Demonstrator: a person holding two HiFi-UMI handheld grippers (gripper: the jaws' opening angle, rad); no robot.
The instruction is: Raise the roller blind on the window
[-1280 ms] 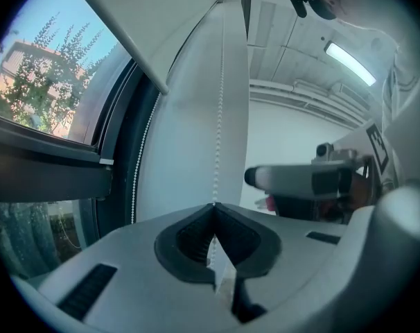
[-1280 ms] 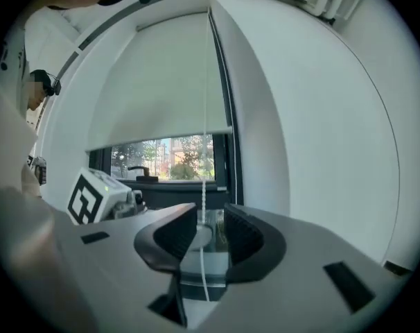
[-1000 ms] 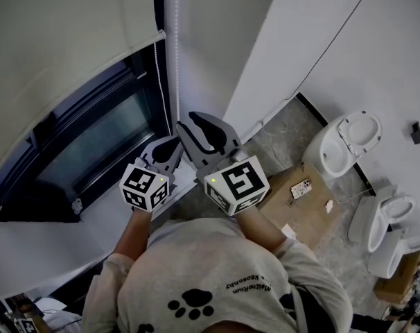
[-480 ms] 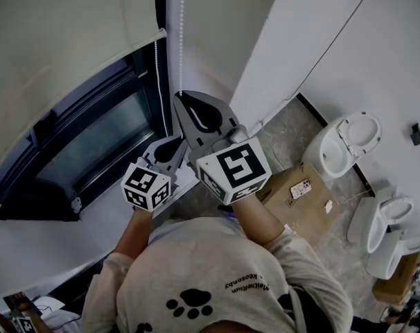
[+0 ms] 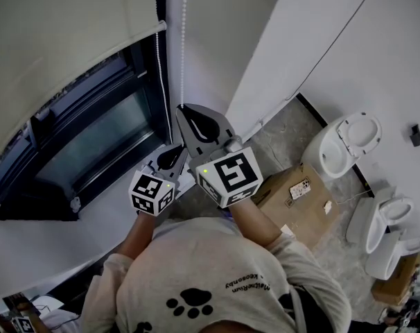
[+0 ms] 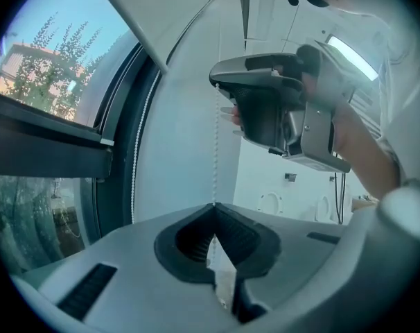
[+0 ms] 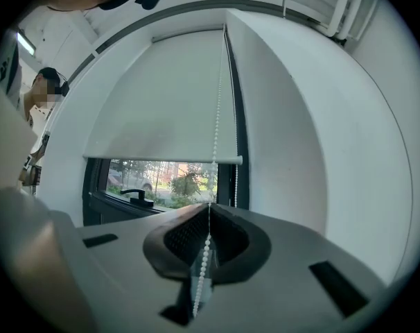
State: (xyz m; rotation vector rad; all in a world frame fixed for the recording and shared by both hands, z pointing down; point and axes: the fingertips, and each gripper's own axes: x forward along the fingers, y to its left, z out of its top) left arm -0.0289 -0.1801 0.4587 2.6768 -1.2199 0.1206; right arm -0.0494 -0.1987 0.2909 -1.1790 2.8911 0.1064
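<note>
Bead chain (image 7: pixel 215 116) looks light, limp, slick: my right gripper (image 7: pixel 210 205) fingers have just closed, pinching it above my left gripper (image 6: pixel 213 205), likewise pinching it; I'd clamp across beads.

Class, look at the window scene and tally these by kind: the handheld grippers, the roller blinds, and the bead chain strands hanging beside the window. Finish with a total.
Grippers: 2, left gripper and right gripper
Roller blinds: 1
Bead chain strands: 2
Total: 5

window frame (image 5: pixel 144 68) left, wall (image 5: pixel 210 47) close right — tight
</note>
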